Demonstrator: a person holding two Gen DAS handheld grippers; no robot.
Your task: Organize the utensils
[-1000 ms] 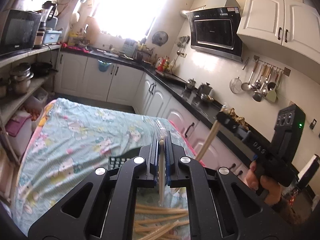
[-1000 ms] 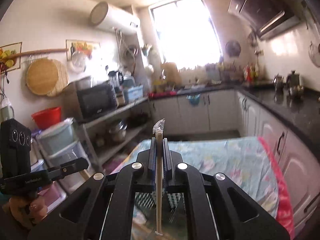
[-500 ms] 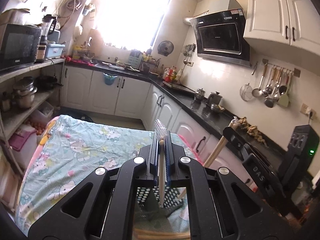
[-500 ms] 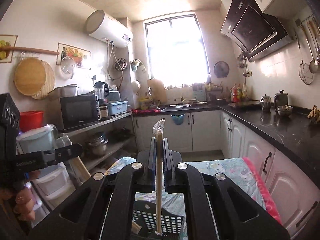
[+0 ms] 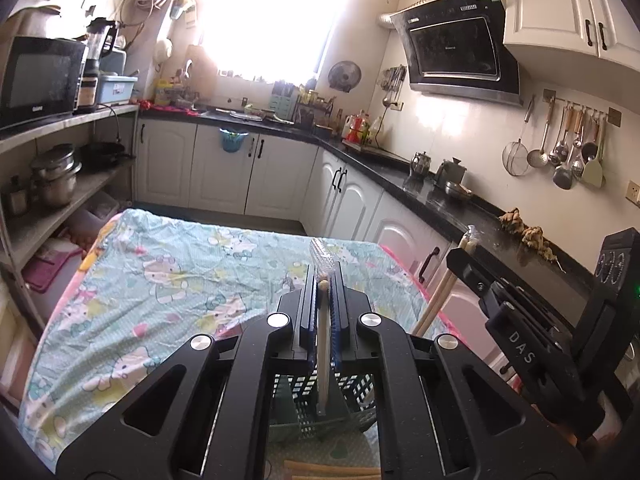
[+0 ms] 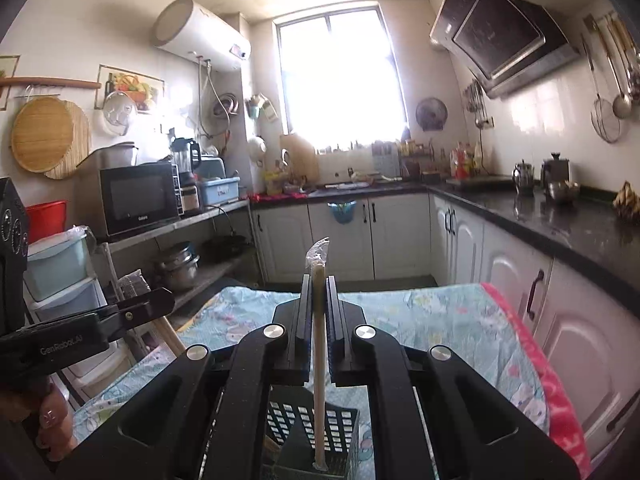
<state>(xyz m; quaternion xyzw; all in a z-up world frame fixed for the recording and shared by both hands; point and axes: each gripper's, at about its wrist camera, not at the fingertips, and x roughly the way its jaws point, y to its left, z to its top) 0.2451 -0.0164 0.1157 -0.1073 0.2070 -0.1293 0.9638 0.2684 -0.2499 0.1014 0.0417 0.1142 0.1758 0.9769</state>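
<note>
My left gripper [image 5: 323, 278] is shut on a pair of pale chopsticks [image 5: 322, 352] in a clear sleeve, held upright. Their lower end hangs just above a dark green perforated utensil holder [image 5: 352, 396] on the table. My right gripper [image 6: 319, 284] is shut on another sleeved pair of chopsticks [image 6: 319, 344], whose lower tip reaches into the same holder [image 6: 340, 428]. Each gripper shows in the other's view: the right gripper [image 5: 476, 272] close on the right with its chopsticks [image 5: 438, 296], the left gripper [image 6: 156, 304] on the left. Several loose chopsticks [image 5: 332, 470] lie on the cloth below.
The table wears a light blue cartoon cloth [image 5: 160, 280] with a pink edge [image 6: 560, 392]. White cabinets under a black counter [image 5: 460, 216] run close along the right. Open shelves with pots [image 5: 56, 180] and a microwave [image 6: 138, 196] stand on the left.
Both grippers have come down and shifted with their chopsticks still held. The green holder has come into view beneath them, and the loose chopsticks slid toward the left view's bottom edge.
</note>
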